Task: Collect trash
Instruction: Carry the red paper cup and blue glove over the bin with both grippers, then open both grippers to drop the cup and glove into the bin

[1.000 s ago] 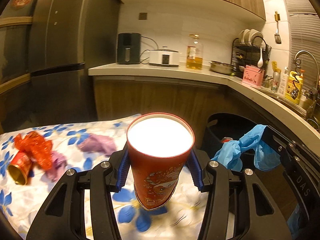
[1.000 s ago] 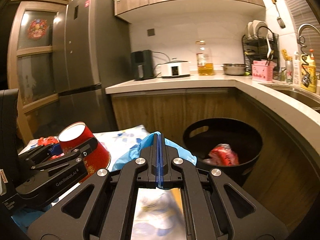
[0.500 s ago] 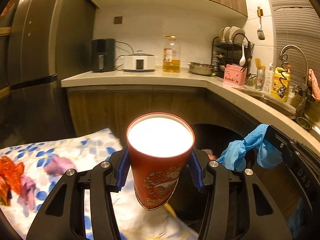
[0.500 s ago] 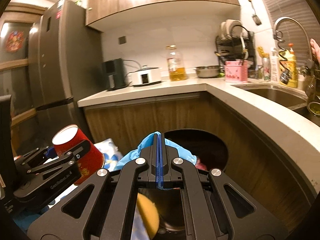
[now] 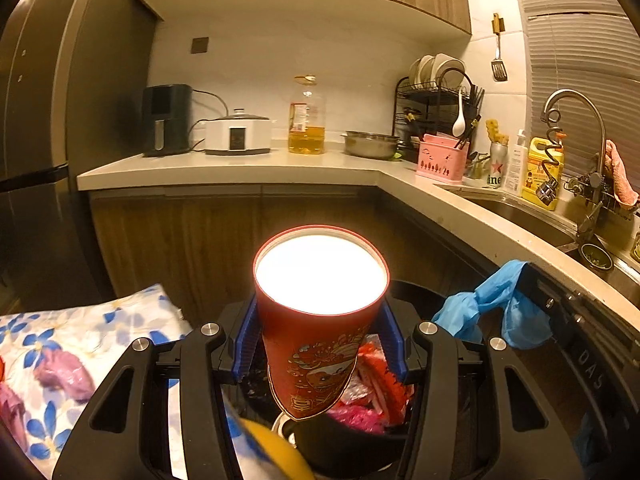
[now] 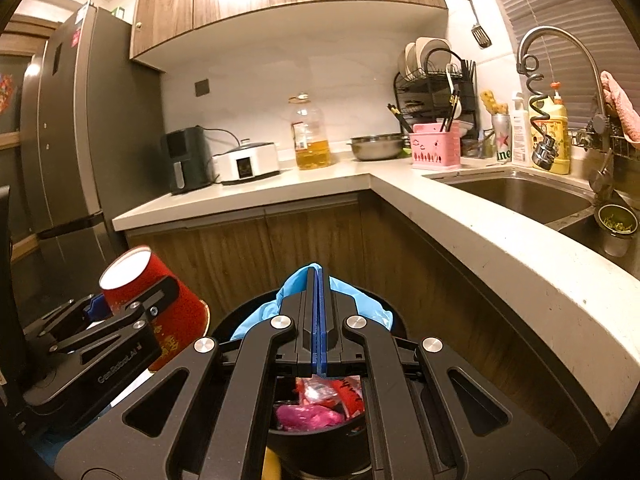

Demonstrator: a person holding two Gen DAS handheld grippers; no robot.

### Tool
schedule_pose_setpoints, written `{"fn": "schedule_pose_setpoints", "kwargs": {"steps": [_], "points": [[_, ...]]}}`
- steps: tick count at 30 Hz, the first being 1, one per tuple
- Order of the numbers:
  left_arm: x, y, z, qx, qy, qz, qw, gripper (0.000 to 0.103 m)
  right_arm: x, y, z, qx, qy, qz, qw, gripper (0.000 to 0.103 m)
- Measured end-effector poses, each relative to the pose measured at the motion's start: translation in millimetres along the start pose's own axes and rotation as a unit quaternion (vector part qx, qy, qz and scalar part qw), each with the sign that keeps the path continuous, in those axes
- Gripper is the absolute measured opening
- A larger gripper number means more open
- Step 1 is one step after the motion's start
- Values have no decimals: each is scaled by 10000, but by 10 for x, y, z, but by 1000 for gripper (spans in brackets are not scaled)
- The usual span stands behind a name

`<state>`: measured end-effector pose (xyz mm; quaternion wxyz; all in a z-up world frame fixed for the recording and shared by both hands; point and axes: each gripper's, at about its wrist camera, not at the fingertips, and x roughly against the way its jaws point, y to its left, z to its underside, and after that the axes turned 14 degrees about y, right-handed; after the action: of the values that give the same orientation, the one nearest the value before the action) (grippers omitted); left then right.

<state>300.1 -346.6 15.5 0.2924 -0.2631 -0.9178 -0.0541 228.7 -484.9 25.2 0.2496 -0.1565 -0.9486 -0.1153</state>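
Note:
My left gripper (image 5: 320,336) is shut on a red paper cup (image 5: 316,320) with gold print, held base-up over the black trash bin (image 5: 344,452). The same cup (image 6: 160,304) shows at the left of the right wrist view, clamped in the left gripper (image 6: 120,308). My right gripper (image 6: 319,316) is shut on a crumpled blue glove (image 6: 296,292), which hangs above the black bin (image 6: 320,452); the blue glove (image 5: 492,308) also appears at the right in the left wrist view. Red and pink wrappers (image 6: 320,404) lie inside the bin.
A floral-cloth table (image 5: 80,344) with purple scraps (image 5: 64,372) lies to the left. An L-shaped counter (image 6: 480,232) wraps behind and to the right, with a sink (image 6: 516,196), faucet, dish rack, oil bottle and cooker. A tall fridge (image 6: 72,140) stands at the left.
Both grippers have swung right, away from the floral table and over the bin, each keeping its load. The bin's contents now show below the fingers.

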Motion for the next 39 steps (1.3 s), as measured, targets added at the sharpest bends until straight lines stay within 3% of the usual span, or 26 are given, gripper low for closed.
{"fn": "schedule_pose_setpoints", "kwargs": {"steps": [26,30,33,39], "points": [[-549,-215,0,-214,293,184,9992,53,-405,-204,-4,-150,343,54,9993,1],[-561,-226,14,-302,291,118,9991,66,-443,-227,3,-186,424,56,9989,2],[-568,-187,24,-238,315,100,9992,70,-474,-246,16,-225,489,56,9985,4],[-510,-52,57,-22,273,-22,9996,86,-519,-263,53,-243,572,55,9981,22]]}}
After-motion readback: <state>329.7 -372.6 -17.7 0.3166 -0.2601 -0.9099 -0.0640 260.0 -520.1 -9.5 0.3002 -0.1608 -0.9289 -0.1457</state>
